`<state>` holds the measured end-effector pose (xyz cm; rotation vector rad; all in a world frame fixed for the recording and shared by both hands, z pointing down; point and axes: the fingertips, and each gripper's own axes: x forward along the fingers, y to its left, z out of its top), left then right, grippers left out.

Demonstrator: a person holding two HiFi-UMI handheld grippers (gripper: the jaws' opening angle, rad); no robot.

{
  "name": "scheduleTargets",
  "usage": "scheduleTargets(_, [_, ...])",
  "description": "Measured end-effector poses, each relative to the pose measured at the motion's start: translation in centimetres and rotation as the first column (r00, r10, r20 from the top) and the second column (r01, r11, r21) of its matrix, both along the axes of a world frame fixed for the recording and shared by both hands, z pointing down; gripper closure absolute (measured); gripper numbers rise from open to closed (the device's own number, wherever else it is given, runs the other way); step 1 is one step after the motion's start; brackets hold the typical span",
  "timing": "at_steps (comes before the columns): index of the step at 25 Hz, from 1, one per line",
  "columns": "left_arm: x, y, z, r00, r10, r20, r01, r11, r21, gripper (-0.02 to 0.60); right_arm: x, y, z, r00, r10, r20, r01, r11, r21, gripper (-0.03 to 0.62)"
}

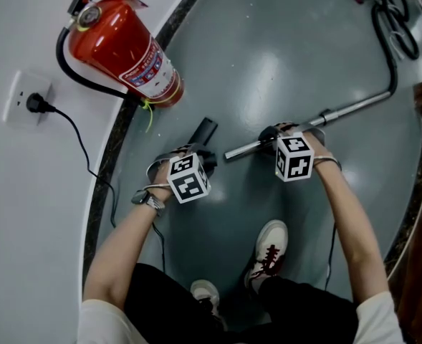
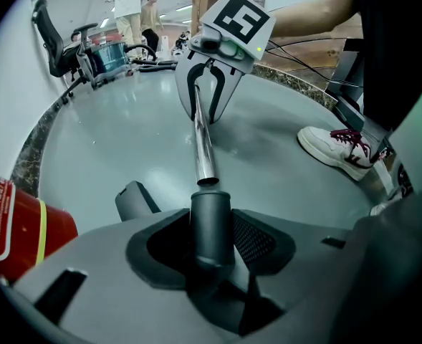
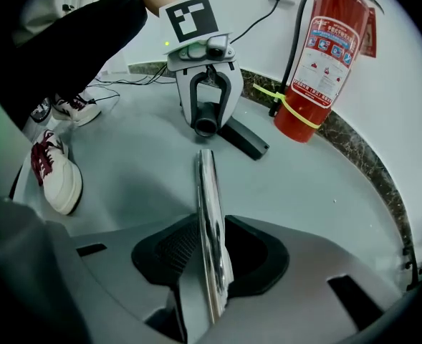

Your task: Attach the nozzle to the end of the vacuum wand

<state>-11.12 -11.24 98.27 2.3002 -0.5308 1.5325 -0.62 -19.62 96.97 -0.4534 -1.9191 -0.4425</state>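
My left gripper point(image 1: 205, 158) is shut on the black nozzle point(image 1: 205, 130). In the left gripper view the nozzle's round tube point(image 2: 211, 224) stands between the pads, and its flat part point(image 2: 135, 201) sticks out to the left. My right gripper point(image 1: 274, 136) is shut on the chrome vacuum wand point(image 1: 347, 109), which lies between its pads in the right gripper view point(image 3: 212, 242). The wand's open end point(image 2: 206, 180) sits in line with the nozzle's mouth point(image 3: 205, 127), a small gap apart. Both grippers hang low over the grey floor and face each other.
A red fire extinguisher point(image 1: 125, 52) leans at the wall on the left, by a socket with a plug point(image 1: 31, 100) and a black cable. The wand's hose point(image 1: 393, 45) curves off at the top right. The person's shoes point(image 1: 268, 253) stand just below. Chairs and people are far off point(image 2: 128, 6).
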Motion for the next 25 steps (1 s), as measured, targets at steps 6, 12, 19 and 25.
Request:
scheduleTargets(6, [-0.2,-0.1,0.0,1.000,-0.008,0.011,0.008,1.000,0.000,0.400,0.2,0.0,0.7,1.000,-0.018,-0.018,0.018,1.000,0.008,0.450])
scheduleTargets(12, [-0.1,-0.1,0.2,1.000,0.000,0.022,0.000,1.000,0.002,0.400,0.2,0.2,1.4,0.997,-0.054,-0.046,0.055,0.998,0.018,0.428])
scheduleTargets(19, [0.0,-0.1,0.4,1.000,0.012,0.025,-0.012,1.000,0.000,0.399,-0.1,0.1,1.9,0.995,-0.072,-0.066,0.075,0.997,0.032,0.424])
scheduleTargets(25, [0.0,-0.4,0.5,0.999,0.013,0.030,-0.013,1.000,0.009,0.400,0.0,-0.2,2.5,0.993,-0.077,-0.088,0.081,0.996,0.048,0.424])
